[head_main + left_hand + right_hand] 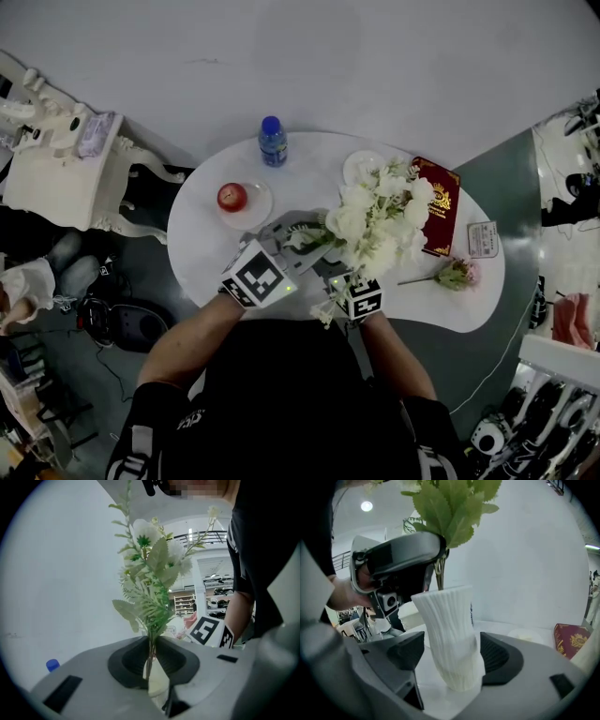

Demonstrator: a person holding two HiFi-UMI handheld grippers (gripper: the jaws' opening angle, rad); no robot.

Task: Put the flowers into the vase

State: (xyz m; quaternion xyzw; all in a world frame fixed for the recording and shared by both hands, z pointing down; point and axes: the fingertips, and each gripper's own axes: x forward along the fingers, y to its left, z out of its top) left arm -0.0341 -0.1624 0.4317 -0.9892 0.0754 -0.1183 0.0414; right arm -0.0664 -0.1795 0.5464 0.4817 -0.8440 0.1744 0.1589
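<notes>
The flowers [150, 573], a bunch of white blooms with pale green leaves, stand upright over the middle of the desk [309, 164], a little toward its near edge. Their thin stems run down between the pads of the left claw [151, 656], which is pressed together on them just under the foliage. Below that grip the stems reach the mouth of the vase [452, 639]; how deep they go in cannot be made out.

The vase is white and ribbed, leans slightly, and rests on the desk right beneath the bunch. In the head view the blooms hide it. The right claw [452, 654] is closed round its lower body: the right pad lies against the ribbing and the left pad sits close at the other side. Both claws come in from the near edge, left one higher, right one lower, and are close together.

A single pink flower [457, 273] lies flat near the right end of the desk, apart from the bunch. Beyond it, toward the far right edge, are a red book [441, 211] and a small card [483, 238]. An empty plate [354, 169] sits near the far edge, just behind the blooms. A blue-capped bottle [272, 141] stands at the far edge, and an apple [232, 196] rests on a plate [255, 208] toward the left end.
</notes>
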